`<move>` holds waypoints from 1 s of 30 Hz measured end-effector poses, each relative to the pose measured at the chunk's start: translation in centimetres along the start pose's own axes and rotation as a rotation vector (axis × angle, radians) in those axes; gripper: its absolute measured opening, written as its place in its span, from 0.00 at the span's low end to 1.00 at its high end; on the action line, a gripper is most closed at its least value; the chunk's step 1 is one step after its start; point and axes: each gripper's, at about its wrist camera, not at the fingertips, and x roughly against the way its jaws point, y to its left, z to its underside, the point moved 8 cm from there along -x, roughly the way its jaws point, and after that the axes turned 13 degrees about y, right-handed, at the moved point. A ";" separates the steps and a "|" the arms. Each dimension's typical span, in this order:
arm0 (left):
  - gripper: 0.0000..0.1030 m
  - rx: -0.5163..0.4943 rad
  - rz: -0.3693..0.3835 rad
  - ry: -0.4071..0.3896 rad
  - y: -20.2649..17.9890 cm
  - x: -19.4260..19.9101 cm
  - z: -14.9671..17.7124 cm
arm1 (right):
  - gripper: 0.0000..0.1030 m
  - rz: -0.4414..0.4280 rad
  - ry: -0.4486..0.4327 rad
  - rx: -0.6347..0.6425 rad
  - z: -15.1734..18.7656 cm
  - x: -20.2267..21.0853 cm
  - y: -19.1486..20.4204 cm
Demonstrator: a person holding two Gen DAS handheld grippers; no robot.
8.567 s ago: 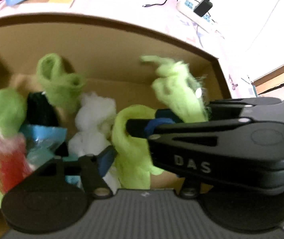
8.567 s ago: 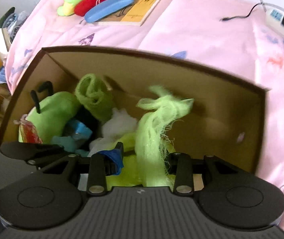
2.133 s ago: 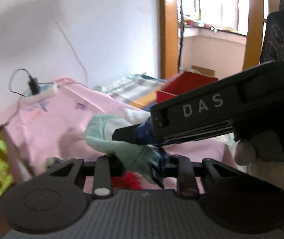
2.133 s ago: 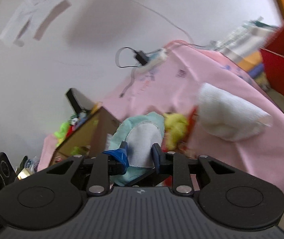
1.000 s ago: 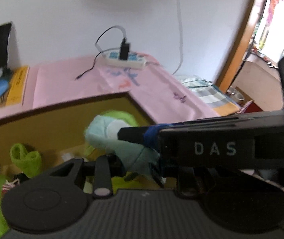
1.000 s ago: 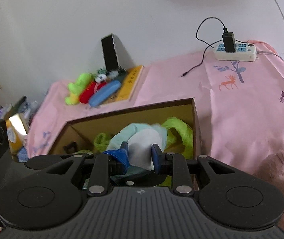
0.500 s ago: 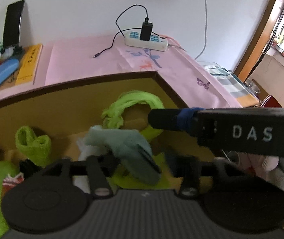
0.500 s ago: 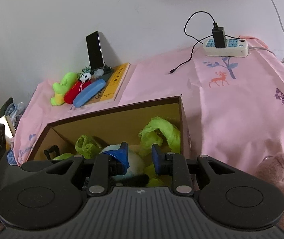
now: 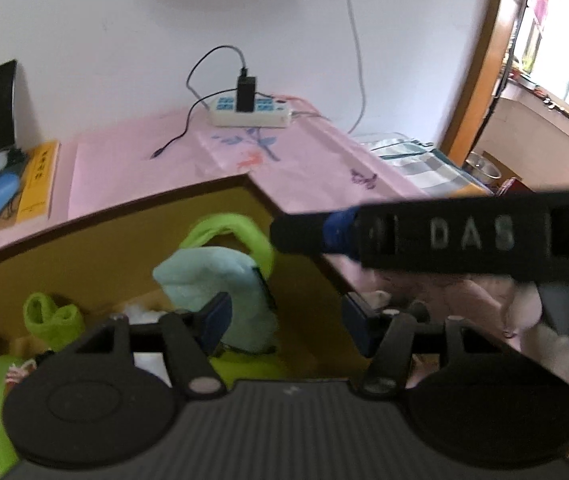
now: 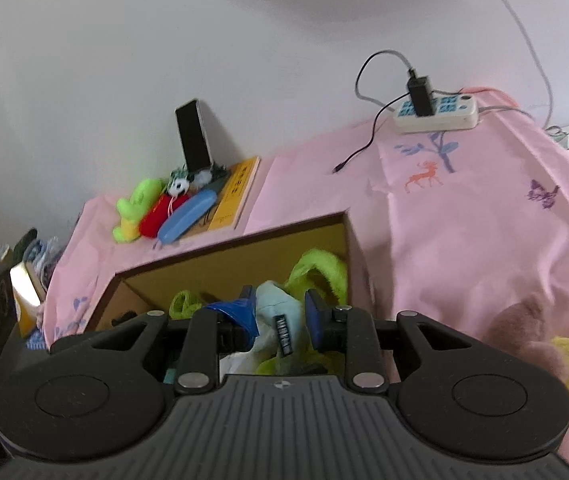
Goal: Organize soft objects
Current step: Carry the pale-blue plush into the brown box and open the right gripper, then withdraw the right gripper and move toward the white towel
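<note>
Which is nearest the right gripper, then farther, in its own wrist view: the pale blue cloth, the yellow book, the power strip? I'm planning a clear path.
1. Pale blue cloth, between the right gripper fingers, inside the box.
2. Yellow book, farther back, left of centre.
3. Power strip, far right, by the wall.

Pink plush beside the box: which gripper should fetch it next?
Right, probably. The pink plush lies just right of the right gripper, whose jaws look free of the teal cloth. The open left gripper sits over the cardboard box.
</note>
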 end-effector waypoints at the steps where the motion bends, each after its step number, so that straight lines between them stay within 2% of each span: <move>1: 0.58 -0.003 -0.004 -0.001 -0.2 0.2 0.1 | 0.08 0.000 -0.003 -0.003 0.0 0.3 -0.1; 12: 0.58 0.023 -0.063 -0.019 -0.8 3.2 1.9 | 0.09 -0.011 -0.031 -0.004 1.7 2.0 0.2; 21: 0.58 0.102 -0.166 0.001 -0.4 5.1 3.4 | 0.10 0.032 -0.041 0.013 3.7 2.8 0.3; 30: 0.58 0.138 -0.279 0.018 -0.7 6.4 4.9 | 0.11 0.053 -0.037 -0.007 5.8 3.8 0.2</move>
